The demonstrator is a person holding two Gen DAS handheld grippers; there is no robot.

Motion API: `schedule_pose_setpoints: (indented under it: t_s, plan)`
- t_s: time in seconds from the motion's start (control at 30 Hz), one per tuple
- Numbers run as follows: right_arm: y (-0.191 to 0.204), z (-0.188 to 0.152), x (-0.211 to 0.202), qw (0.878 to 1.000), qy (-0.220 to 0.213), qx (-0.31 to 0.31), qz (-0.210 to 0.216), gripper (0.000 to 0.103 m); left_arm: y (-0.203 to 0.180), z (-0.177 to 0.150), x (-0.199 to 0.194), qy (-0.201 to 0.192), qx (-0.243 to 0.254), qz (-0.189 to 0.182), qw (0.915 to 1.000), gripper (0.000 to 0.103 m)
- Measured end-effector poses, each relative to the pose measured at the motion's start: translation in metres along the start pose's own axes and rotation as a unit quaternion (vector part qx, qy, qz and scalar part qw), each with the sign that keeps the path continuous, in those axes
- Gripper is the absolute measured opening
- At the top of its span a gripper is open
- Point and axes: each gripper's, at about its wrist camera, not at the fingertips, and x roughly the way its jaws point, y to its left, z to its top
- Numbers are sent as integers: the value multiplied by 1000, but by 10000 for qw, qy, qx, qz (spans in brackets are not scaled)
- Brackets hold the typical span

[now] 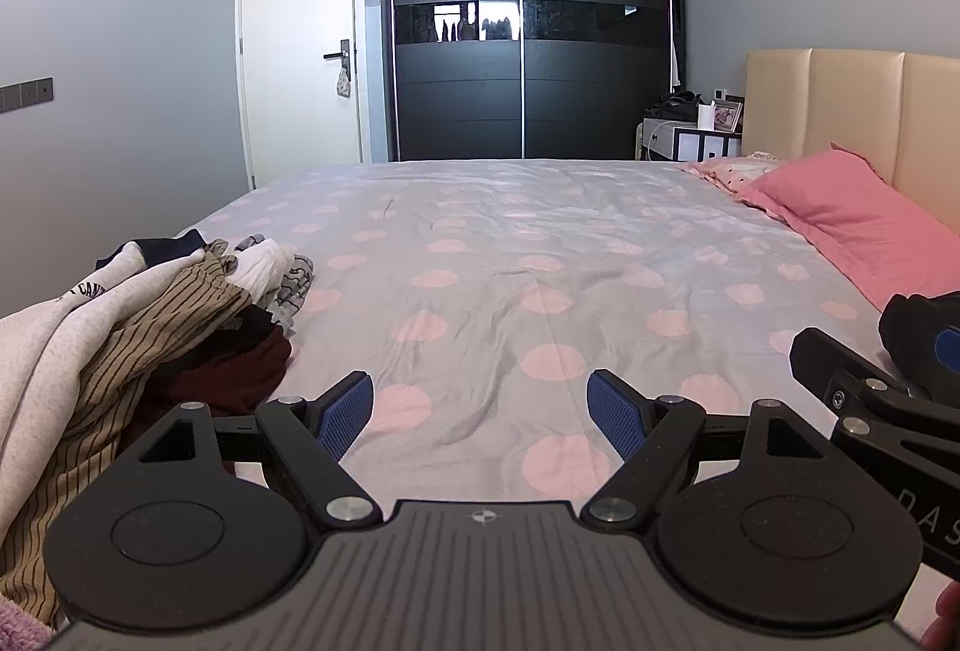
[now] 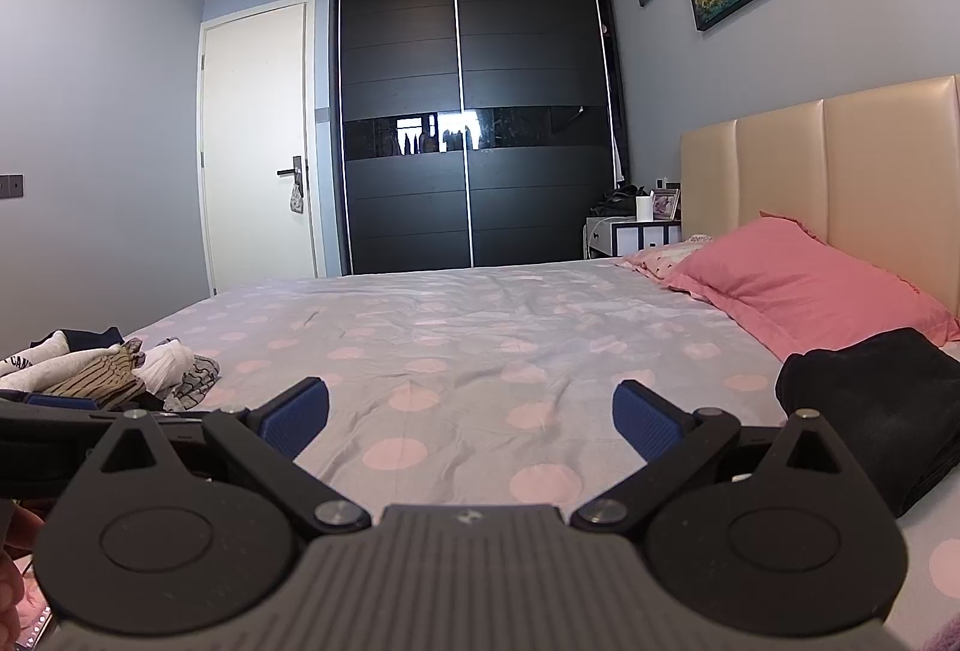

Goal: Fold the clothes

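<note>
Left gripper (image 1: 480, 414) and right gripper (image 2: 471, 420) hover over the bed (image 1: 510, 255), jaws spread wide, holding nothing. Unfolded clothes (image 1: 138, 315) lie heaped at the bed's left edge. A folded black garment (image 2: 882, 405) rests beside the pink pillow (image 2: 798, 285).

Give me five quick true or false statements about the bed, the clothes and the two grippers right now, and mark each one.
1. Both grippers, left gripper and right gripper, have their jaws apart and hold nothing. True.
2. The pile of unfolded clothes lies beside the pink pillow. False: it lies at the opposite side of the bed.
3. A folded black garment lies near the pillow. True.
4. The bedsheet is plain white. False: grey with pink dots.
5. The wardrobe doors stand open. False: they are shut.
</note>
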Motion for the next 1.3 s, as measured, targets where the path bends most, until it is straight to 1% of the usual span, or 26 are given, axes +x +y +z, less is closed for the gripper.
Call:
schedule_pose_setpoints:
  t_s: [1.0, 1.3]
  plan:
    - [1, 0, 0, 10000, 30, -8, 3, 102, 4, 1, 2, 94, -24, -15, 10000, 78]
    - [2, 5, 2, 9996, 127, -224, 107, 102, 10, -1, 5, 216, -38, -141, 9997, 78]
